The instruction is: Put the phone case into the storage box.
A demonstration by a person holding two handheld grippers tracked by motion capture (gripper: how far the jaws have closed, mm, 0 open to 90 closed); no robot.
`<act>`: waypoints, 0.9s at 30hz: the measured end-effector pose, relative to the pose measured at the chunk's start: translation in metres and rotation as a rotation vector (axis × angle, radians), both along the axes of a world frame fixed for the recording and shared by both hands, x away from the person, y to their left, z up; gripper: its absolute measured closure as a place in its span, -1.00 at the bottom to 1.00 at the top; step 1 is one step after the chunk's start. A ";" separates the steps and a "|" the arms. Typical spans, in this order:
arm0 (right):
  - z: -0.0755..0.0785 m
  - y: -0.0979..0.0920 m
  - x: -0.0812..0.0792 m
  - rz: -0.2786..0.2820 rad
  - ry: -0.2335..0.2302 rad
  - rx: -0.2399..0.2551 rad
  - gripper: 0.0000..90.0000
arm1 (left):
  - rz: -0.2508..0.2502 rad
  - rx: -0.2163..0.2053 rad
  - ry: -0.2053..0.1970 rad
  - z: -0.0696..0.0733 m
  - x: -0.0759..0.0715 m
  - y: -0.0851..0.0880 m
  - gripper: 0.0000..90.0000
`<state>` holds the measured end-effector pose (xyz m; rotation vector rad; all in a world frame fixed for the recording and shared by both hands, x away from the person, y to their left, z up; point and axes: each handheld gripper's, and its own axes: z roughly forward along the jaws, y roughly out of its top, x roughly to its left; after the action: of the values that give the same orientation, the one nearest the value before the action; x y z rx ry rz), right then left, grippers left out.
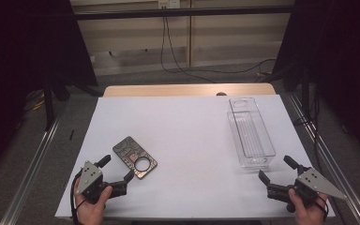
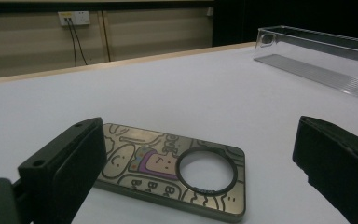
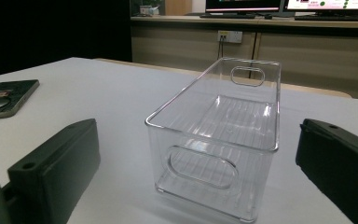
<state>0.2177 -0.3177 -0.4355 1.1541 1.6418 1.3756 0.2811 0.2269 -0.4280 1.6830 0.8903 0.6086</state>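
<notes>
Nearest the person's edge of the table (image 1: 183, 126), the left hand-held gripper (image 1: 116, 171) rests low with its jaws spread wide and nothing between the pads; in the left gripper view its two black jaws flank the near end of the flat decorated card (image 2: 168, 170) without touching it. The card, a thin rectangular plate printed with cartoon figures and pierced by a round ringed window, lies flat on the white table surface just beyond that gripper, far to the left of the clear plastic bin (image 1: 251, 132). The right hand-held gripper (image 1: 274, 169) sits just in front of the bin's near end wall, jaws likewise fully apart and empty, and its own view looks straight along the bin (image 3: 223, 140). The bin stands upright and empty, its long axis running away from the person. Judged step: approach to the card, before any grasp. The next move likely calls for lowering the left jaws around the card's thin edges; being flat against the table, it may slip or need tilting before it can be carried right toward the bin.
</notes>
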 end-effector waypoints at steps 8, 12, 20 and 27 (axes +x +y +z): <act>0.000 0.000 -0.002 0.006 0.002 -0.006 -1.00 | -0.060 0.042 0.050 0.003 0.001 -0.003 -0.92; 0.000 0.000 -0.002 0.005 -0.001 -0.005 -1.00 | -0.084 0.058 0.075 0.007 0.004 -0.005 -0.91; 0.000 0.000 -0.002 0.008 0.001 -0.006 -1.00 | -0.132 0.102 0.164 0.012 0.013 -0.005 -0.90; 0.000 0.000 -0.002 0.007 0.000 -0.006 -1.00 | -0.149 0.142 0.209 0.015 0.018 0.002 -0.90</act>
<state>0.2155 -0.3179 -0.4355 1.1453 1.6504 1.3746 0.2996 0.2294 -0.4128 1.9485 0.8751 0.4067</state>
